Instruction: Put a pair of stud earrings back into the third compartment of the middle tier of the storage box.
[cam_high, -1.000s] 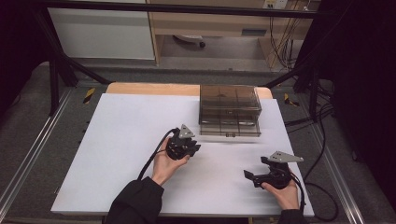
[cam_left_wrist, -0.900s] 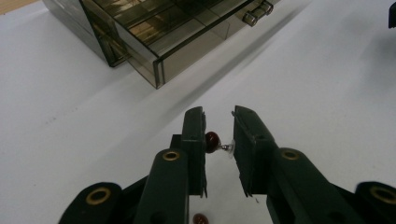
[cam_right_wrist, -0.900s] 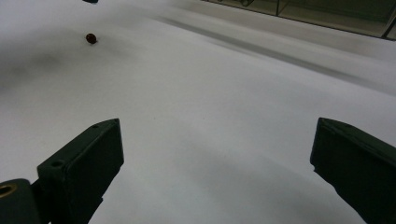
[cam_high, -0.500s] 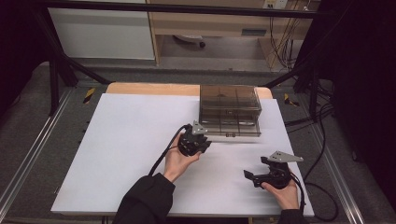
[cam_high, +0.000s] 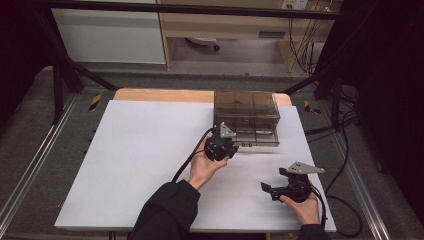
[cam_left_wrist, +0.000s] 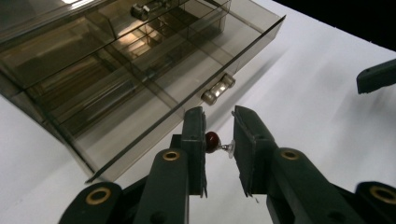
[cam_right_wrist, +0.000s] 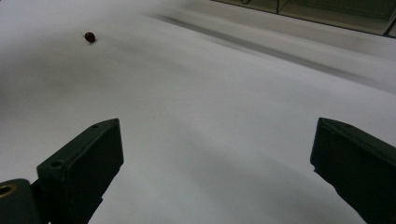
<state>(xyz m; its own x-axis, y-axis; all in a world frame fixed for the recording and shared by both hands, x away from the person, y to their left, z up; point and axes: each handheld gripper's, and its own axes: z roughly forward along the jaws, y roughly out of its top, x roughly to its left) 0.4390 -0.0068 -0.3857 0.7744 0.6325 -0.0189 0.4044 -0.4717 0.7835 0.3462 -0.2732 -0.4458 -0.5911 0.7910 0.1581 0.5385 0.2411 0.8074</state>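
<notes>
In the left gripper view my left gripper (cam_left_wrist: 219, 142) is shut on a small pin with a dark red bead (cam_left_wrist: 212, 141) and a thin metal stem. It holds the pin just in front of the handle (cam_left_wrist: 218, 88) of a smoky transparent drawer box (cam_left_wrist: 116, 60). From above, the left gripper (cam_high: 231, 148) is at the box's (cam_high: 246, 116) front left corner, where the lowest drawer sticks out a little. My right gripper (cam_high: 270, 181) rests open near the front right of the table. Ahead of its jaws (cam_right_wrist: 215, 158) a second red bead (cam_right_wrist: 89, 36) lies on the white surface.
A white sheet (cam_high: 140, 160) covers the table, with a wooden strip (cam_high: 160, 95) at the far edge. Black frame bars and cables stand around the table. The tip of the right gripper (cam_left_wrist: 376, 77) shows at the edge of the left gripper view.
My left gripper has moved right and forward across the table, up to the drawer box's front. The right gripper has stayed in place.
</notes>
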